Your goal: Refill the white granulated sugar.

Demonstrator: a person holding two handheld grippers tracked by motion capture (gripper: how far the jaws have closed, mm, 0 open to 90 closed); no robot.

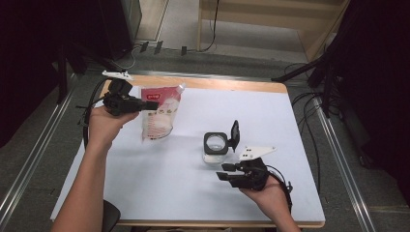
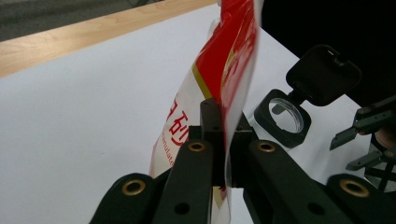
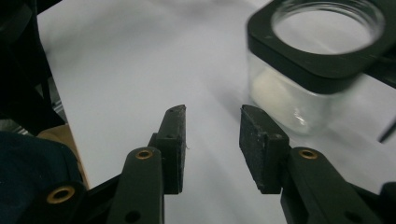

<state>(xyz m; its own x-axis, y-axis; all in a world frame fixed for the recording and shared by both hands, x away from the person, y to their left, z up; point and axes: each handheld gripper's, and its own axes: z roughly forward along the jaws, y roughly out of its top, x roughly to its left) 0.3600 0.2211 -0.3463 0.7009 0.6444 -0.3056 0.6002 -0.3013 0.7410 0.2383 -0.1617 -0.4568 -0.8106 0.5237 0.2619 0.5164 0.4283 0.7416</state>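
A: Forearms come in from the near edge. Left gripper (image 1: 151, 105) is clamped flat on the red-and-white pouch (image 1: 159, 113), held up off the table (image 1: 145, 193) at the far left; the pouch hangs from the jaws, spout corner uppermost.

B: And the other side?

A: Right gripper (image 1: 227, 172) hovers just short of the glass jar (image 1: 215, 147), jaws apart, nothing between them. The jar stands mid-table, its black flip lid (image 1: 235, 134) tipped back, mouth open.

B: Step in hand?

A: My reading: pouch lifted, pour not begun. Next it must be carried over the jar mouth, spout tipped down, probably with the right steadying the jar.

B: Unclear points?

A: Whether the spout is open I cannot tell. Something pale sits in the jar bottom, unidentified. Pouch print is blurred and cropped.
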